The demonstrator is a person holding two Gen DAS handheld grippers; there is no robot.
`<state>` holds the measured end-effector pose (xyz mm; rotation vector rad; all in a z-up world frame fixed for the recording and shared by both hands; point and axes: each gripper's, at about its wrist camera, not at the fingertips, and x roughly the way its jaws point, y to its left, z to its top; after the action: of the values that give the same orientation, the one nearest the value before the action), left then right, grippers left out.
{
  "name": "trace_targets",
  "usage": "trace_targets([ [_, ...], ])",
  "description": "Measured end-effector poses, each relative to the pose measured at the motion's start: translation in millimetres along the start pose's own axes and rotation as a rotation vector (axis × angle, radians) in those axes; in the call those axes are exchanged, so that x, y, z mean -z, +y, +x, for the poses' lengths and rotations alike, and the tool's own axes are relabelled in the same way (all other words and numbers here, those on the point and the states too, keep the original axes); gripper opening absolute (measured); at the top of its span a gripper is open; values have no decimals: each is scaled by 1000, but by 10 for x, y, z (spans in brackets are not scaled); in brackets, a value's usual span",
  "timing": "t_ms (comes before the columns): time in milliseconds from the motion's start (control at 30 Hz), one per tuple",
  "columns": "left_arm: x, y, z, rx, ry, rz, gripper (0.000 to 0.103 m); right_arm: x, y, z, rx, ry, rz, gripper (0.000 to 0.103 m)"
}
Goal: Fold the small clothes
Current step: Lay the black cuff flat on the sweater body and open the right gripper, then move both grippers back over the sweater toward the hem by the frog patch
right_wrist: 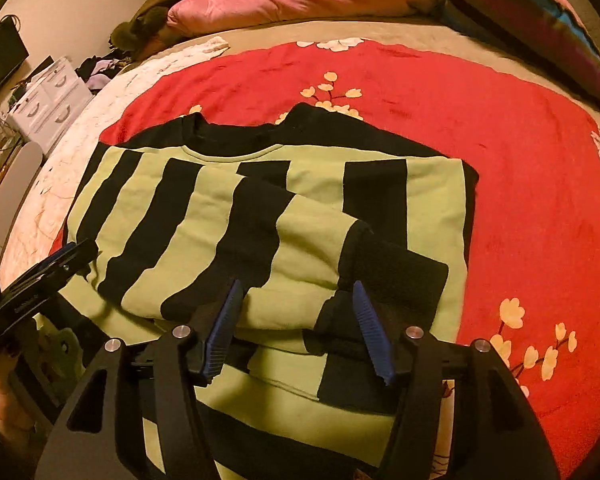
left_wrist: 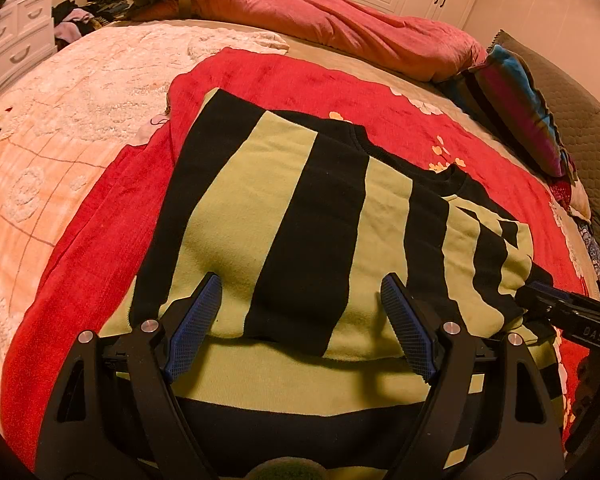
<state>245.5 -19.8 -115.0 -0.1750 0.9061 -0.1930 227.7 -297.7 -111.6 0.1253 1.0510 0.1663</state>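
A wide bed (left_wrist: 332,46) fills both views. Its far edge is lined by a long pink quilt roll (left_wrist: 340,20), and a multicoloured striped pillow (left_wrist: 516,108) is seen at the far right corner. A pale peach fleece blanket (left_wrist: 60,120) is spread over the left part of the bed, and a red blanket (right_wrist: 500,140) with cream blossom prints covers the middle and right part.

A green-and-black striped sweater (left_wrist: 284,200) is laid on the red blanket, near the bed's front edge. Its black collar (right_wrist: 236,136) is turned toward the far edge, and a sleeve is seen folded across the body, its black cuff (right_wrist: 400,276) resting on the green cloth toward the sweater's right side.

A white drawer unit (left_wrist: 12,36) is seen beyond the bed's left edge.

The left gripper (left_wrist: 300,312) is held above the sweater's near hem with its blue pads spread wide apart and nothing between them. The right gripper (right_wrist: 296,312) is likewise spread, just in front of the folded sleeve, with no cloth pinched.
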Motion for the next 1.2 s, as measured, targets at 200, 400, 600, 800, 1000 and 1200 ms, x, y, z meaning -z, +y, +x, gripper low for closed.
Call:
trace_targets([
  [200, -5, -4, -5, 2, -1, -4, 74, 4, 11, -37, -18, -21, 22, 64],
  [400, -19, -1, -40, 7, -9, -14, 74, -8, 40, -151, -36, -51, 43, 77],
  [600, -36, 49, -125, 7, -26, -31, 75, -30, 22, -290, -29, -85, 73, 90],
  [800, -60, 95, -213, -4, -43, -42, 83, -10, 9, -362, -26, -98, 94, 95],
  [1000, -83, 157, -276, -31, -54, -56, 93, 8, 28, -412, -27, -108, 98, 96],
  [1200, -96, 200, -317, -44, -63, -72, 93, 10, 39, -492, -18, -130, 99, 97],
])
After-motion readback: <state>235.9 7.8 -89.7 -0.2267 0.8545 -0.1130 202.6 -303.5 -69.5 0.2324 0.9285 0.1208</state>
